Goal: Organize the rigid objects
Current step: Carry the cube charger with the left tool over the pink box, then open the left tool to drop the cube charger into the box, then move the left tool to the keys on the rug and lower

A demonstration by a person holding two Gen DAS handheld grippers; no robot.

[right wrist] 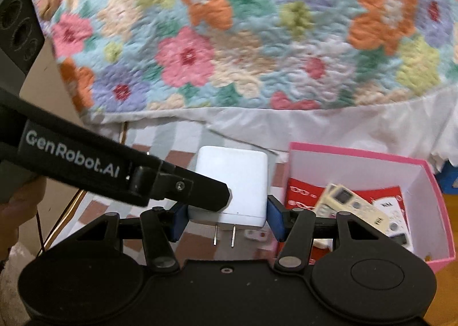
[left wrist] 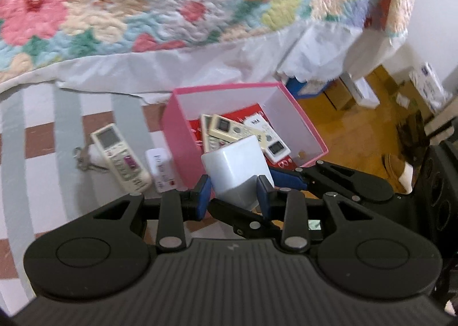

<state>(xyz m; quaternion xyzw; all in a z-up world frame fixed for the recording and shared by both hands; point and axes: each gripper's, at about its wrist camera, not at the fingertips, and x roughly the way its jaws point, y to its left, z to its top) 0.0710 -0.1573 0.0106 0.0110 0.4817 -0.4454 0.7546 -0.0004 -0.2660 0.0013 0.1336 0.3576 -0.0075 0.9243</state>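
Chargers first: both claws are gripping the same white charger block [left wrist: 239, 167] at once. Left claw [left wrist: 234, 197] is squeezing its lower end between the blue pads near frame centre, while the right claw [right wrist: 227, 218] is clamping its sides, prongs pointing down toward the camera. In the right wrist view the left claw's black finger is crossing in from the left and touching the block. Pink box [left wrist: 183, 137] is sitting just behind, on the striped floor mat [left wrist: 40, 125], holding several remotes [left wrist: 229, 128]. One more remote [left wrist: 120, 157] is lying left of the box, beside a small white adapter [left wrist: 163, 170]. Flowery quilt [right wrist: 257, 33] is filling the top.
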